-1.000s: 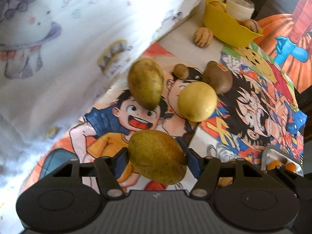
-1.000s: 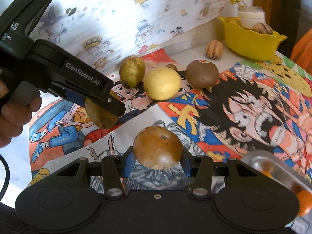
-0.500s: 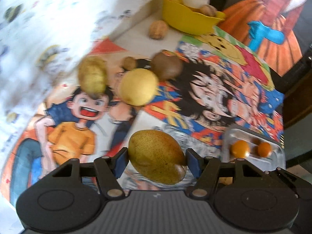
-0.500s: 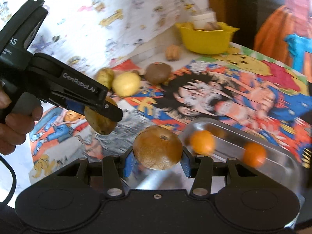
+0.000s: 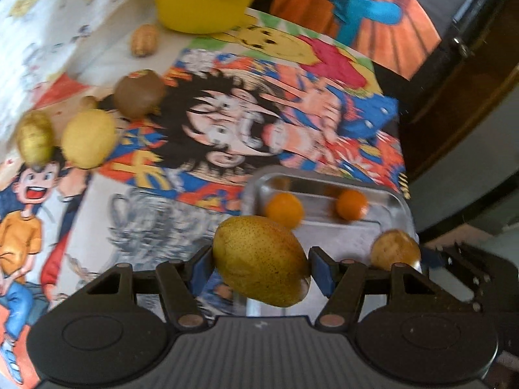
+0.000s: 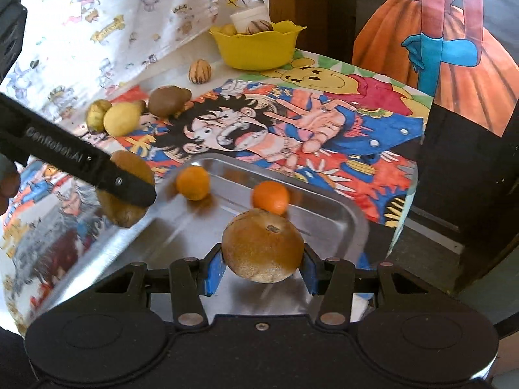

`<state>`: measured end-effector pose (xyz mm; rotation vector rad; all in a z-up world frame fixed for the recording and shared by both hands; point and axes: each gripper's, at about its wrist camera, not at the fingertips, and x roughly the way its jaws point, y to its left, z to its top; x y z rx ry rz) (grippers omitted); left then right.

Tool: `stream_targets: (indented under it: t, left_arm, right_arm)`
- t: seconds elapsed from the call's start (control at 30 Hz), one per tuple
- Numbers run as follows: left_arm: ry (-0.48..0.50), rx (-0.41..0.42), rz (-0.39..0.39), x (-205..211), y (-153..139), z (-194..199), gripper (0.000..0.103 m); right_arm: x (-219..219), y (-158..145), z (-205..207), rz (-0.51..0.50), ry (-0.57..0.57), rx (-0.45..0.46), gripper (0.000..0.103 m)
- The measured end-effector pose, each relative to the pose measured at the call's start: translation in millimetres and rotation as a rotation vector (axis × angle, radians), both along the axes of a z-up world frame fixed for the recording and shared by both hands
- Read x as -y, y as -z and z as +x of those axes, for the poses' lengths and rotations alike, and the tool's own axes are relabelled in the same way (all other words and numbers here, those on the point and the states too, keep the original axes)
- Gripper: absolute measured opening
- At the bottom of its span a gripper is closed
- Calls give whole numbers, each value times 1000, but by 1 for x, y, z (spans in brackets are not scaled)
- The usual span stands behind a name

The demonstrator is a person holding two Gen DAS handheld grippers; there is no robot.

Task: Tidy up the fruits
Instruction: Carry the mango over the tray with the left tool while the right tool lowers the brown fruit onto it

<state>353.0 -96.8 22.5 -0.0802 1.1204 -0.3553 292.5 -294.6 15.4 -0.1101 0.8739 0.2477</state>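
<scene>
My left gripper [image 5: 261, 269] is shut on a green-yellow pear [image 5: 259, 264], held just left of and above the metal tray [image 5: 324, 175]. My right gripper [image 6: 262, 267] is shut on a round brown fruit [image 6: 262, 246] over the tray's [image 6: 201, 227] near part. Two oranges [image 6: 193, 183] [image 6: 271, 197] lie in the tray. In the right wrist view the left gripper's finger [image 6: 129, 188] crosses the pear [image 6: 123, 214] at the tray's left edge. On the cartoon cloth sit a brown fruit [image 6: 165, 100], a yellow fruit [image 6: 121, 118] and another pear [image 6: 95, 115].
A yellow bowl [image 6: 256, 48] with fruit and a white jar stands at the back, a striped nut-like fruit [image 6: 199, 71] beside it. A patterned white cloth hangs at the left. The table's edge runs just right of the tray, a dark cabinet [image 6: 470, 194] beyond it.
Both grippers have carried their fruits to the right, away from the cluster of fruits on the cloth. The tray with the oranges has come under them. Neither grip has changed.
</scene>
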Motion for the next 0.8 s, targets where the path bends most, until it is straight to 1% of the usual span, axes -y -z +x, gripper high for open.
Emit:
stream_targets:
  t: [0.27,0.47,0.8]
  left_arm:
    - [47,-9,22,24,10,-6,68]
    - [38,0,36,30,15,-4,68]
    - [22,16,58,30,18,-3,68]
  right_arm:
    - [10,9,11,-31,-55,-1,50]
    - [11,12,17,-41,-84,4,50]
    - [15,15,18,-45,-93,-9,51]
